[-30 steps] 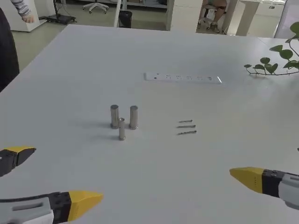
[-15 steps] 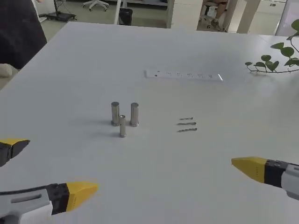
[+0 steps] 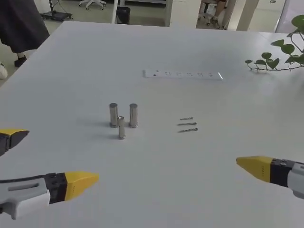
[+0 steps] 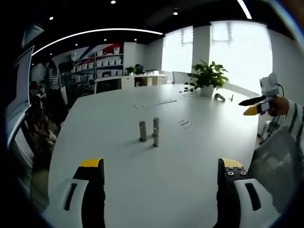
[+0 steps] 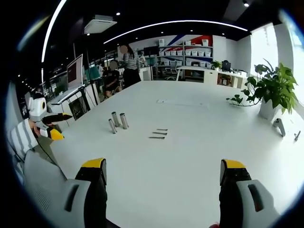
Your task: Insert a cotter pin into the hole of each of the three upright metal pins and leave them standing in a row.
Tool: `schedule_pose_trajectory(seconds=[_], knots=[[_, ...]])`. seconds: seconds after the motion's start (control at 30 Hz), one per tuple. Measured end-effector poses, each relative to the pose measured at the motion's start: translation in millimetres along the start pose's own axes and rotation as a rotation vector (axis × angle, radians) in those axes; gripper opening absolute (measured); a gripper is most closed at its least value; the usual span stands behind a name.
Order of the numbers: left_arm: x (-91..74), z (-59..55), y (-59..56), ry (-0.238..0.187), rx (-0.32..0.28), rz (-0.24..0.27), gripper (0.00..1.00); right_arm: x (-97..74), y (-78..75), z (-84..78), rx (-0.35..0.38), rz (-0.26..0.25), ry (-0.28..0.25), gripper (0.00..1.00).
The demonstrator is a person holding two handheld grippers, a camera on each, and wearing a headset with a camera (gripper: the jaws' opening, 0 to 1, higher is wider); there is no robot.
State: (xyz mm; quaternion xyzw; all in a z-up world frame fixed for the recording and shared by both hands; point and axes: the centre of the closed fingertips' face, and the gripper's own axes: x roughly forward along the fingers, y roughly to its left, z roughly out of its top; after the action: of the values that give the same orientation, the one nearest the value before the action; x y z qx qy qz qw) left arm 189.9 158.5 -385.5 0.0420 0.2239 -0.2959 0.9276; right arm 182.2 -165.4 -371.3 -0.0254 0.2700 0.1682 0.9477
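The white worktop (image 3: 156, 194) is seen to be smooth and bare around the work, so small parts are judged likely to slide on it when nudged.

The left gripper (image 4: 161, 164) and the right gripper (image 5: 163, 164) are held low over the near side of the worktop. On both, the jaws are spread wide and nothing is held.

The three metal pins (image 3: 133, 115) are stood upright in a tight cluster, two side by side and one just in front of the gap between them. No row is formed yet. They are judged stiff, fairly heavy for their size, slick and easily toppled, so each is best taken around the lower shaft, clear of the hole near the top. In the left gripper view they are seen ahead, between the jaws' lines but well apart from the tips.

The three cotter pins (image 3: 187, 124) are laid flat and parallel, apart from the metal pins on the right gripper's side. They are judged light, thin, bendable and hard to lift, and are best pinched at the looped head. They are well apart from both sets of jaws.
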Motion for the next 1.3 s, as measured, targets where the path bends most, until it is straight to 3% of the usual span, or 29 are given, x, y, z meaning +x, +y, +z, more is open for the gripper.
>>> schedule_pose_trajectory(seconds=[0.67, 0.77, 1.2, 1.3], knots=[[17.0, 13.0, -7.1, 0.010, 0.048, -0.057, 0.96, -8.5, -9.3, -1.8, 0.020, -0.035, 0.007, 0.98], [21.5, 13.4, -10.9, 0.022, 0.059, -0.090, 0.93, -8.5, -9.3, -2.1, 0.019, -0.035, 0.011, 0.98], [40.8, 20.7, -16.1, 0.022, 0.081, -0.140, 0.88, -5.9, -8.1, -2.1, 0.010, -0.032, 0.037, 0.98], [44.5, 25.4, -16.3, 0.004, 0.057, -0.154, 0.86, -6.0, -8.4, -1.9, 0.008, -0.033, 0.041, 0.98]])
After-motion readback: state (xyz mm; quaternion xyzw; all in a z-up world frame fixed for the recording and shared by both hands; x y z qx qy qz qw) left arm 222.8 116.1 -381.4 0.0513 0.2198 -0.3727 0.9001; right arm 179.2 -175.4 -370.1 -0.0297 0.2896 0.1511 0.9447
